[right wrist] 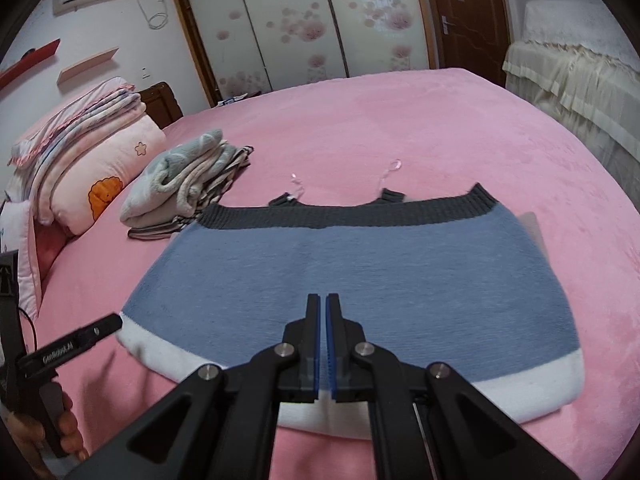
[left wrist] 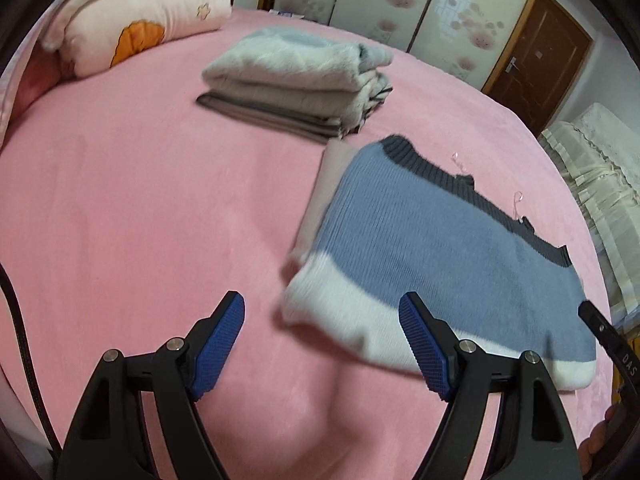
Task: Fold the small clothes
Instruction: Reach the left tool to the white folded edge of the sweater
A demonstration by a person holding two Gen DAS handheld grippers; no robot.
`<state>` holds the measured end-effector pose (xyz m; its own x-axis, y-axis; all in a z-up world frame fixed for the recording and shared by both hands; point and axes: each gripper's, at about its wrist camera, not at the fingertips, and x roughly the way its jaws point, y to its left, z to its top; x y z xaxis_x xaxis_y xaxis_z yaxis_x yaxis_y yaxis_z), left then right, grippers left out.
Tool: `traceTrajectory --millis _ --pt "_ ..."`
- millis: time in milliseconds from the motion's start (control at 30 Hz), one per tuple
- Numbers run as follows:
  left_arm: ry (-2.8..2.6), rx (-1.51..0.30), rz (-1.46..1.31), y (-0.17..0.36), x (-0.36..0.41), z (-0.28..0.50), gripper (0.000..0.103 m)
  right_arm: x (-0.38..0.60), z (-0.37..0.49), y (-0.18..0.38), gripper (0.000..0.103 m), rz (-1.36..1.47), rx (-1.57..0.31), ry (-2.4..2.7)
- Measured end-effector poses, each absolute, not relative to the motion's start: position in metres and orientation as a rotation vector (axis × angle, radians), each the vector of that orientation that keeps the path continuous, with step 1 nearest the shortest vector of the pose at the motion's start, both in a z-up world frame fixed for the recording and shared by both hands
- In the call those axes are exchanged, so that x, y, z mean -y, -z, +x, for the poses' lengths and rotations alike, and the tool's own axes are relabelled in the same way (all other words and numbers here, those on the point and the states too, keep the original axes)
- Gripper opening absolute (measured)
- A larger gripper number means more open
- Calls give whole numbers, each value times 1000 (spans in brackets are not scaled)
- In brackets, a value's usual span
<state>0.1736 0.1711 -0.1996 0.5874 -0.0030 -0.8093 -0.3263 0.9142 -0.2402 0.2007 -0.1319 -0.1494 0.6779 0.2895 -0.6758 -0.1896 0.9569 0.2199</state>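
Note:
A small blue knit garment (right wrist: 360, 276) with a dark grey band at its far edge and a white band at its near edge lies flat on the pink bed (right wrist: 440, 128). It also shows in the left wrist view (left wrist: 432, 240), to the right. My left gripper (left wrist: 322, 312) is open and empty, just above the bed beside the garment's white corner. Its right finger (left wrist: 424, 340) overlaps the white band. My right gripper (right wrist: 323, 312) is shut and empty, hovering over the garment's near middle. The left gripper also shows in the right wrist view (right wrist: 100, 330), at the garment's left corner.
A stack of folded grey and striped clothes (left wrist: 304, 80) lies further up the bed, also in the right wrist view (right wrist: 188, 180). Folded pink quilts and a pillow (right wrist: 88, 160) sit at the head. Wardrobe doors (right wrist: 300, 20) and a covered cabinet (right wrist: 576, 80) stand beyond.

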Motion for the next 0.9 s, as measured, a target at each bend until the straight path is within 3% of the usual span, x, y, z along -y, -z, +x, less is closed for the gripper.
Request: traceTrajectory --millis 367,900 --pt "-90 -962 -641 246 -172 169 78 116 210 173 3 143 -786 -271" --pt "2 -808 -843 269 -173 215 85 105 216 188 3 134 -780 -288"
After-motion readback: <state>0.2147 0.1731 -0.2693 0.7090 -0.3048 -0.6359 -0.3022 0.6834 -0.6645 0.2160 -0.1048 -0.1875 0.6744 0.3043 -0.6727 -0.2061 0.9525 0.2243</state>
